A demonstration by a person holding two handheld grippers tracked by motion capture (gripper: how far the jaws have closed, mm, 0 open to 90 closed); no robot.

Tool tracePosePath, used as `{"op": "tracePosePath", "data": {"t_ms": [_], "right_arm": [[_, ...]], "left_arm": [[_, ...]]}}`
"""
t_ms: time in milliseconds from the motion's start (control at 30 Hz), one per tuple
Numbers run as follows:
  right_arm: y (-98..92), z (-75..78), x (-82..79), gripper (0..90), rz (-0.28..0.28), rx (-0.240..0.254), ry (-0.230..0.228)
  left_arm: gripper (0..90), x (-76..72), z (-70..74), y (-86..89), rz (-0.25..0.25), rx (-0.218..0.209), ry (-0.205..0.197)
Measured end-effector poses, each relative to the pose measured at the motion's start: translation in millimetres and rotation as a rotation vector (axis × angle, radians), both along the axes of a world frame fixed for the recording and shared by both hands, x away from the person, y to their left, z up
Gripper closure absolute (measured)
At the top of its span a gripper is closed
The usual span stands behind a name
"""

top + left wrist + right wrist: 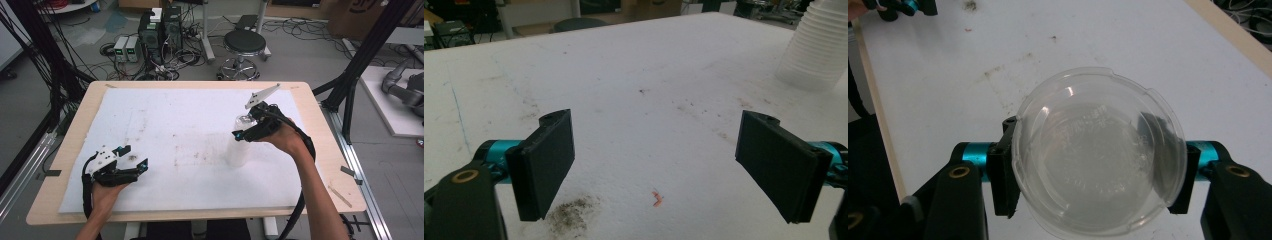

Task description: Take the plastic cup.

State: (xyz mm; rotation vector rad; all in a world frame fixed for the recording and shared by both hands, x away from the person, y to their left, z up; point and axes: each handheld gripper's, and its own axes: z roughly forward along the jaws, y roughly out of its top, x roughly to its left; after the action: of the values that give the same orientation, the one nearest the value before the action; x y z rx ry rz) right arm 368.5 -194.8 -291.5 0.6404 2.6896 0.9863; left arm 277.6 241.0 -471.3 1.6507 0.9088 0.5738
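Two grippers: one in each of the person's hands, both over the white-padded worktop.
Left gripper: lower left of the high view, held low over the pad, a hand under it at the bottom edge.
Left jaws: wide apart with nothing between them; in the left gripper view bare stained pad shows in the gap.
Small marks: a dark smudge and a little orange scrap lie on the pad near the bottom of the left gripper view.
Right gripper: right of centre in the high view, raised above the pad, its grey three-cornered plate tilted up and to the right.
Right jaws: clamped on the clear plastic cup, one jaw at each side of its wall; no earlier look to compare.
Clear plastic cup: centre of the right gripper view, seen down its round mouth, lifted over the pad; in the high view it sits at the gripper's tips, right of centre.
Stack of white cups: upper right corner of the left gripper view, standing on the pad; in the high view it stands just below the right gripper.
Floor beyond: a black round stool at top centre of the high view, computer boxes and tangled cables to its left.
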Motion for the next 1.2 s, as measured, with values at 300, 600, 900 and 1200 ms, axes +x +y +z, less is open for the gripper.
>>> {"op": "tracePosePath", "data": {"t_ms": [300, 600, 900, 1200], "right_arm": [[-3.9, 36.6, -4.5, 41.6, -0.003, 0.035, -0.051], [0.2, 77.6, -8.5, 42.0, 0.007, 0.05, -0.084], [2.3, 90.7, -13.4, 42.3, 0.017, 0.035, -0.094], [3.4, 88.3, -50.2, 42.7, 0.053, 0.092, -0.136]], "left_arm": [[15.9, 0.1, 0.0, -0.7, 0.0, 0.002, 0.003], [15.9, 0.2, 0.0, -0.7, 0.0, 0.002, 0.004], [15.9, 0.2, 0.0, -0.7, 0.0, 0.001, 0.005], [15.9, 1.0, -0.1, 0.0, -0.013, -0.004, 0.009]]}}
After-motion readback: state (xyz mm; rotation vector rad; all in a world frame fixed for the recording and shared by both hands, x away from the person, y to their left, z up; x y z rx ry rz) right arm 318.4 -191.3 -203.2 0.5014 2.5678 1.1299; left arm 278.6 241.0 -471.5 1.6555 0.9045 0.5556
